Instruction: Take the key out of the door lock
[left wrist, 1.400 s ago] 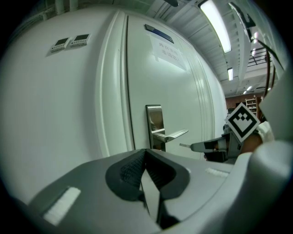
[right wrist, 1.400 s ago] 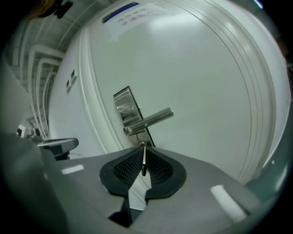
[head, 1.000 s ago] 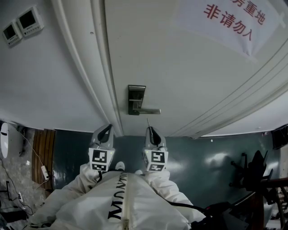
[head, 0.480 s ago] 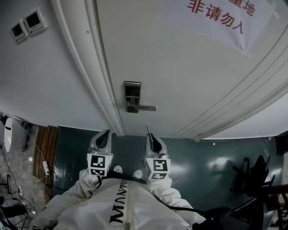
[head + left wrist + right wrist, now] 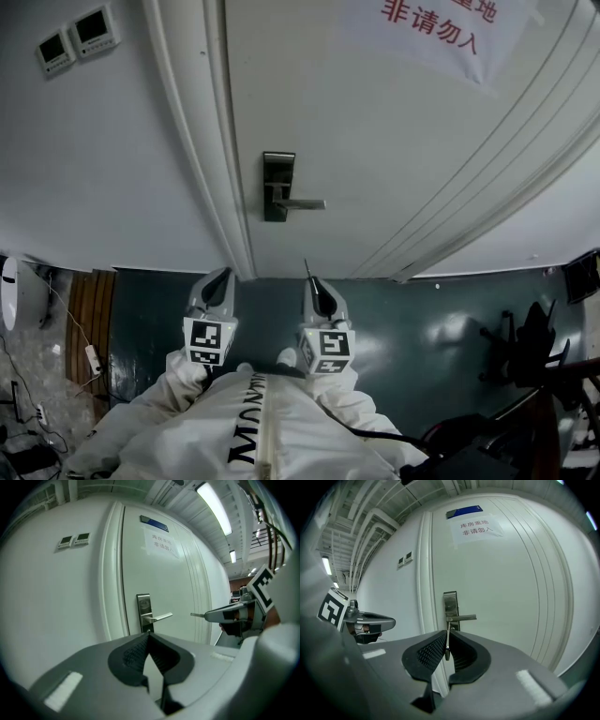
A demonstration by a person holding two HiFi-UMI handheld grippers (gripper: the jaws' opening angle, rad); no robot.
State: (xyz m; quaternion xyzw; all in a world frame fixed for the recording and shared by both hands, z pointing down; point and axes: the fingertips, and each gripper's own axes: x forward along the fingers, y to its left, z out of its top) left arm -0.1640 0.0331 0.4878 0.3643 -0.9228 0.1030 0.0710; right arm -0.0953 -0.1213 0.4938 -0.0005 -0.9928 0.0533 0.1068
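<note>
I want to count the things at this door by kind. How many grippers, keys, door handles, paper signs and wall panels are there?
grippers: 2, the left gripper and the right gripper
key: 1, clamped in the right gripper
door handle: 1
paper sign: 1
wall panels: 2
Total: 7

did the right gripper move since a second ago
Yes: the right gripper, shut on the key, has drawn back from the door lock; the gap has widened.
</note>
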